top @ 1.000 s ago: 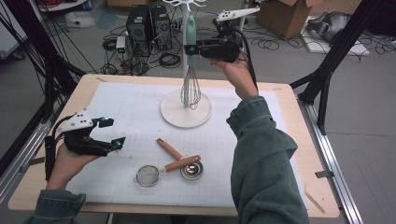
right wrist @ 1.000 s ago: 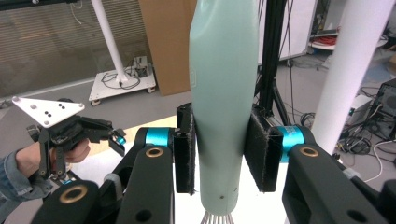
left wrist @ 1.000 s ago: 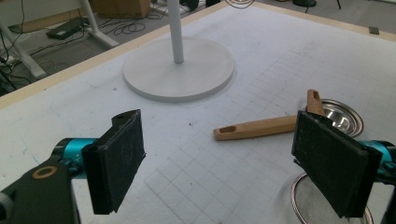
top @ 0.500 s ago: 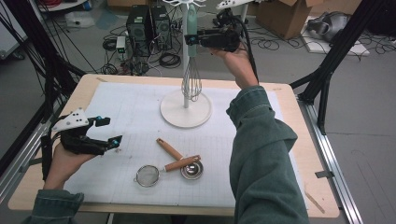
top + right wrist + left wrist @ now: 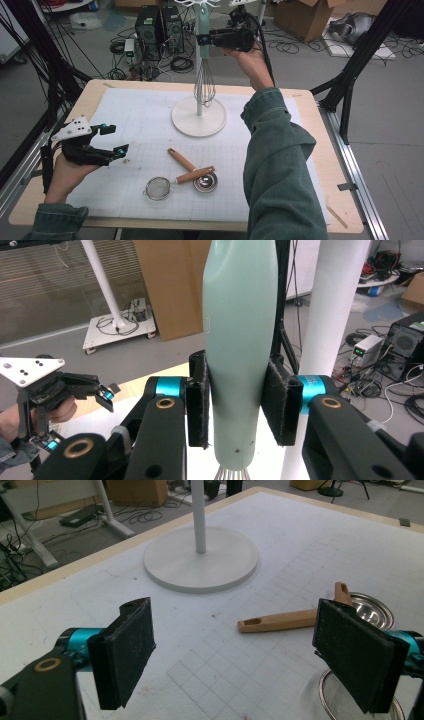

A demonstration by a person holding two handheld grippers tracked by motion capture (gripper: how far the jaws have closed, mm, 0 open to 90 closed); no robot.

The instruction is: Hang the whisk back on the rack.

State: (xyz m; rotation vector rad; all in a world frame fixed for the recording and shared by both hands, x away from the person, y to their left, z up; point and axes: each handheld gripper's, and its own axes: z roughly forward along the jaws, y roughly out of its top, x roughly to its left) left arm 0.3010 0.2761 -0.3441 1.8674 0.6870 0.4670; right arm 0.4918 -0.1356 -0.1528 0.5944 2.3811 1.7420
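Cabled workshop behind the bench [image 5: 320, 150]: my right hand-held gripper [image 5: 239, 405] clamps the whisk [image 5: 240, 350] beside the stand [image 5: 199, 117], hooking pending; left hand-held gripper [image 5: 240, 665] idle, jaws apart.

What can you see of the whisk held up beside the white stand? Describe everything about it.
The whisk has a smooth pale mint handle, plastic by its look, swelling in the middle, and a bulb of thin metal wires below. It hangs upright, wires down, in the air above the stand's round base, close beside the white pole. The right tongs are shut on the handle's lower half, one pad on each side.
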